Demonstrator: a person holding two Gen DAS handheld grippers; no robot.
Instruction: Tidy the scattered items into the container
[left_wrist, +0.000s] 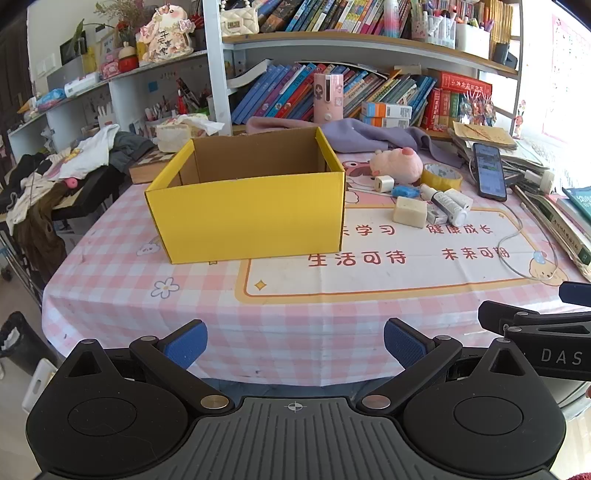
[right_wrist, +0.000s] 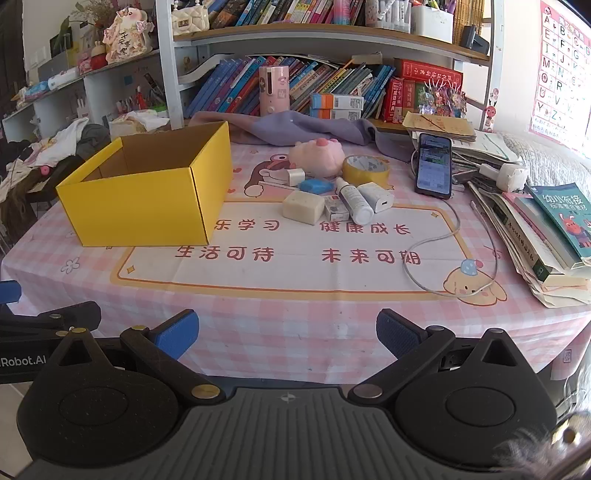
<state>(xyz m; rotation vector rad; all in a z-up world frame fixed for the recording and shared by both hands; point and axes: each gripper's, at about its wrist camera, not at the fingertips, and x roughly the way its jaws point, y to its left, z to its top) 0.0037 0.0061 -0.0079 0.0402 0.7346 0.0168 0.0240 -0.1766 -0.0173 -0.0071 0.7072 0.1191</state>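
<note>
Both my left hand-held gripper (left_wrist: 294, 345) and right hand-held gripper (right_wrist: 287, 334) were wide and empty, the yellow box (right_wrist: 147, 192) ahead-left of the right one, soap block (right_wrist: 303, 206) dead ahead looked stiff, maybe slippery, so I'd pinch its flat sides.

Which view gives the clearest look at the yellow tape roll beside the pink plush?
The right wrist view: the yellow tape roll lies unobstructed there, its whole ring and open centre visible right of the pink plush. In the left wrist view, the roll appears smaller, farther off-centre, partly overlapped by the plush.
</note>
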